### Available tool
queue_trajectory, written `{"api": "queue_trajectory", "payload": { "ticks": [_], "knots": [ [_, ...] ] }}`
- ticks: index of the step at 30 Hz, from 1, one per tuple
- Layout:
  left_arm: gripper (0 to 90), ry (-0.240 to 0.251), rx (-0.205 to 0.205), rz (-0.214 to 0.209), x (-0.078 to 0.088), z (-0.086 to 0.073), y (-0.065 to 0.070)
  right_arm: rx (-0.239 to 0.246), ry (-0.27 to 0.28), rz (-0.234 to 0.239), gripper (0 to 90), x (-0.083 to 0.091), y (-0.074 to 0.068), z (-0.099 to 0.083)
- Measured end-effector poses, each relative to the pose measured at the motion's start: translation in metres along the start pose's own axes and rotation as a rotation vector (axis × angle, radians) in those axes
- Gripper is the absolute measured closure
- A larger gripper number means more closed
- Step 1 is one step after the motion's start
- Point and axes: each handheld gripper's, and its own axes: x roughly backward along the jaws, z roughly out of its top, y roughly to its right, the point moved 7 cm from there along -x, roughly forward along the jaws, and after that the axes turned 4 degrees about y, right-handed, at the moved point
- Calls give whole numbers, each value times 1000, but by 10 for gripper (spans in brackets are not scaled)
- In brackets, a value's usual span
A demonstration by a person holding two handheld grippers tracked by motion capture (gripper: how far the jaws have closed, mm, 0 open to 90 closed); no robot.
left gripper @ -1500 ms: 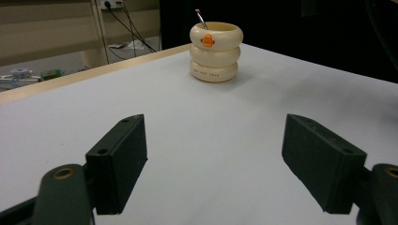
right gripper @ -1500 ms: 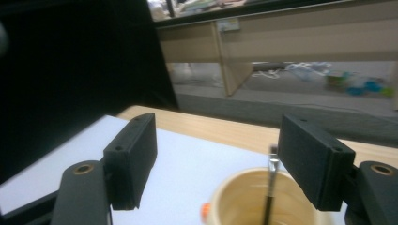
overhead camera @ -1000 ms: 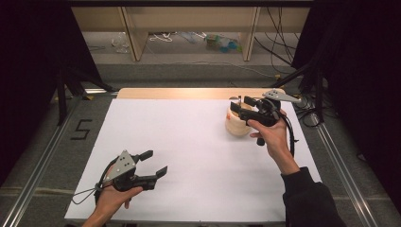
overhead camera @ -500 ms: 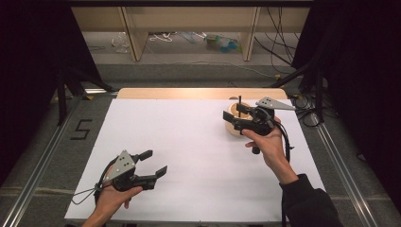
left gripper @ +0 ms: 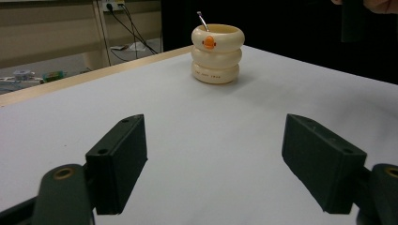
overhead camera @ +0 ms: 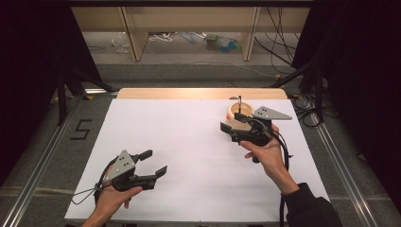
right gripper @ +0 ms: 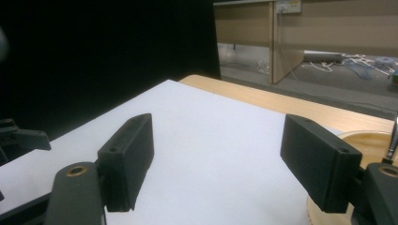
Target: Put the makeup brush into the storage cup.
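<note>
Risk: right gripper (overhead camera: 235, 122), jaws wide and empty, sits just beside the cream cup (left gripper: 217, 54) at the table's (overhead camera: 189, 142) far right; a sideways nudge could tip it or catch the spoon handle (left gripper: 202, 21). Left gripper (overhead camera: 153, 163) hangs open, well apart.

Left hand-held gripper (overhead camera: 152, 163) jaws apart, right hand-held gripper (overhead camera: 229, 127) jaws wide

Duck-faced cup (left gripper: 217, 54): glossy, smooth cream ceramic or plastic. Utensil handle (left gripper: 202, 21): shiny metal. Counter (overhead camera: 189, 142): matt white sheet over a wood edge. Fingers (left gripper: 117, 161): matt black plastic.
</note>
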Motion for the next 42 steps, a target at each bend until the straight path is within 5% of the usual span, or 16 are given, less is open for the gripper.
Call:
{"api": "queue_trajectory", "payload": {
  "ticks": [9,12,17,19,27,38,42],
  "knots": [
    [223,3,0,-4,0,0,0,-30,-31,22,263,3,-3,-11],
    [223,3,2,3,0,0,0,4,-11,8,257,4,-2,-13],
    [223,2,2,2,0,0,0,-25,-29,19,241,8,-8,-19],
    [223,1,0,0,0,0,0,6,-29,13,230,9,-7,-20],
    [223,1,0,0,0,0,0,-20,-38,33,221,11,-15,-29],
    [223,-4,7,0,0,-1,0,-1,-11,47,217,15,-24,-38],
    [222,-7,18,0,-1,-2,1,12,-45,46,213,20,-26,-45]
  ]
}}
